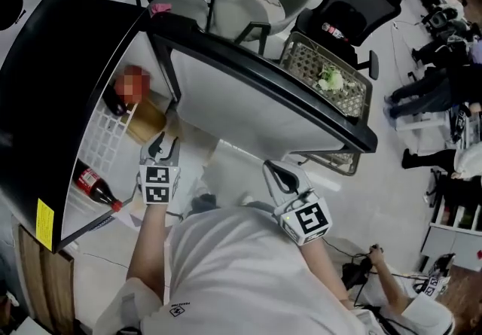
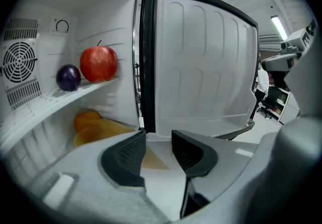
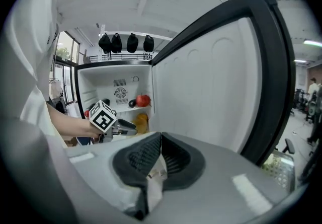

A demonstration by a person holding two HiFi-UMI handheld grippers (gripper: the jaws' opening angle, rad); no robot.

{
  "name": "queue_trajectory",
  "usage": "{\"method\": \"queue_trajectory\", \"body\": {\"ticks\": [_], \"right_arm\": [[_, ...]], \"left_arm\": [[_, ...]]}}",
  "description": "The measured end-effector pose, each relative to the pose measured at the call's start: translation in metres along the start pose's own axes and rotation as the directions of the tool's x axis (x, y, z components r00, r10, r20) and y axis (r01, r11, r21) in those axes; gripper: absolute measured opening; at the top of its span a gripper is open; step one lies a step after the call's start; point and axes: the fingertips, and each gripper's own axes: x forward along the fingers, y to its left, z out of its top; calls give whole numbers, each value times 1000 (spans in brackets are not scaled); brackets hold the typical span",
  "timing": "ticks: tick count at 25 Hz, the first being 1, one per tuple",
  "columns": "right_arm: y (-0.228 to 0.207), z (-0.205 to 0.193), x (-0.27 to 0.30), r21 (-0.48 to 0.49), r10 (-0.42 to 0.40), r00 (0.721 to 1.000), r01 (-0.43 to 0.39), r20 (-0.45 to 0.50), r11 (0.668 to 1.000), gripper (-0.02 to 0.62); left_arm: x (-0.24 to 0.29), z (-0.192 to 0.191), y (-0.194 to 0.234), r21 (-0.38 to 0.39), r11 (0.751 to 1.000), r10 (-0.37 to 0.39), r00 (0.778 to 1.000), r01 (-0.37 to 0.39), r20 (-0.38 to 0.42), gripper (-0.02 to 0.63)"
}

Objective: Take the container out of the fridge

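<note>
Though its own view misses the bottle, left gripper jaws spread, right gripper jaws together.

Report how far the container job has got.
Done: the fridge door stands open. In hand: the left gripper, jaws apart and empty, faces the fridge interior; the right gripper is shut, holding nothing. Left: the yellow container sits below the shelf with the apple, untouched; grasp it and lift it out.
</note>
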Motion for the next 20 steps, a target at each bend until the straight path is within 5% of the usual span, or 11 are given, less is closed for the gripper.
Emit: {"method": "queue_trajectory", "body": {"ticks": [7, 20], "right_arm": [[6, -5, 1, 1, -53, 998, 53, -37, 999, 3], [3, -15, -5, 20, -134, 989, 135, -59, 991, 3]], "left_arm": [[29, -19, 23, 136, 989, 67, 995, -56, -74, 190], [59, -45, 44, 245, 967, 123, 970, -70, -210, 156]]}}
